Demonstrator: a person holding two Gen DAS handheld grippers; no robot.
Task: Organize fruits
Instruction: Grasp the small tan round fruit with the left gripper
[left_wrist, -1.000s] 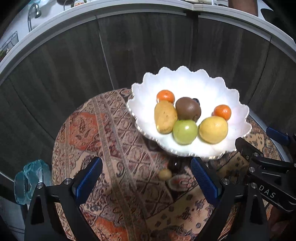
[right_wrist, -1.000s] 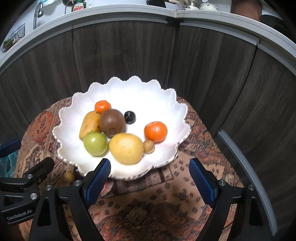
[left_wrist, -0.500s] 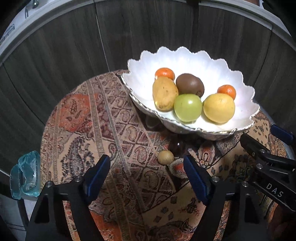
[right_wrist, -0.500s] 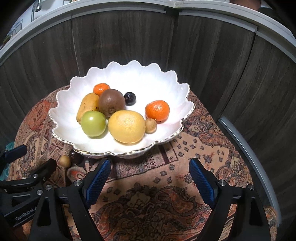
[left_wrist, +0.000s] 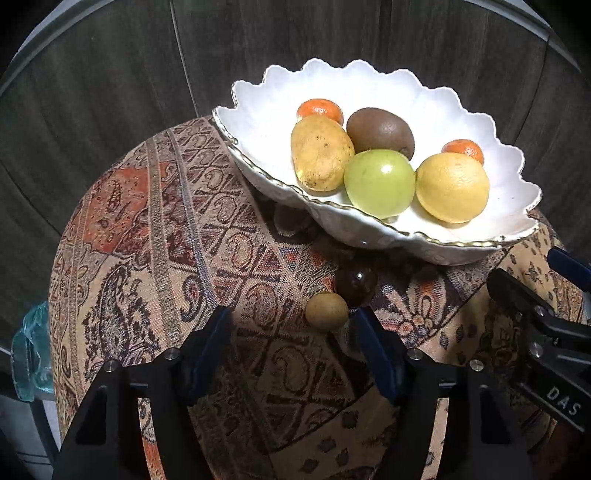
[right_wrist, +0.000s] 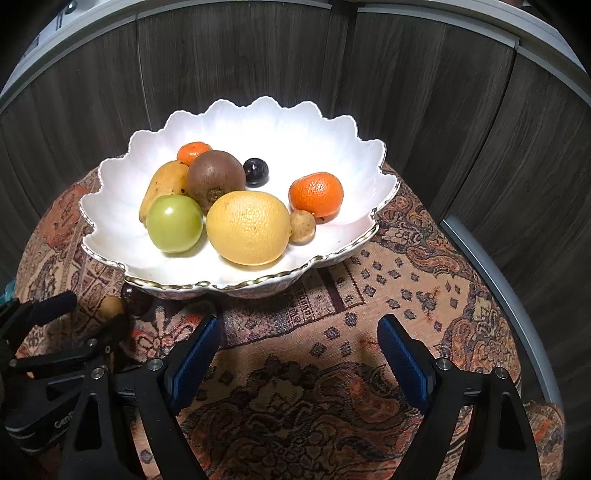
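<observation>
At the far left edge of the left wrist view a pale blue glass object (left_wrist: 29, 354) sits just off the tabletop (left_wrist: 155, 236), which is covered with a patterned cloth; the cloth's rim curves away there, so there is little spare room on that side. The left tool (left_wrist: 291, 332) hangs low over the cloth, released, its jaws spread with nothing between them. Just ahead of it, near its right finger, lies a small tan fruit (left_wrist: 326, 310), and touching that, toward the bowl, a dark glossy fruit (left_wrist: 355, 281). Both lie loose on the cloth close under the overhanging rim of the white scalloped bowl (left_wrist: 369, 229), so they are probably the ones left to collect. The overhang leaves tight clearance above the dark one; the tan one is the freer pick.

In the bowl, left to right in the right wrist view: a yellow-brown fruit (right_wrist: 162, 186), green apple (right_wrist: 175, 223), kiwi (right_wrist: 215, 177), lemon (right_wrist: 248, 226) and mandarin (right_wrist: 316, 193). The right tool (right_wrist: 297, 343) is likewise released and empty, over open cloth in the lower centre of the frame.
</observation>
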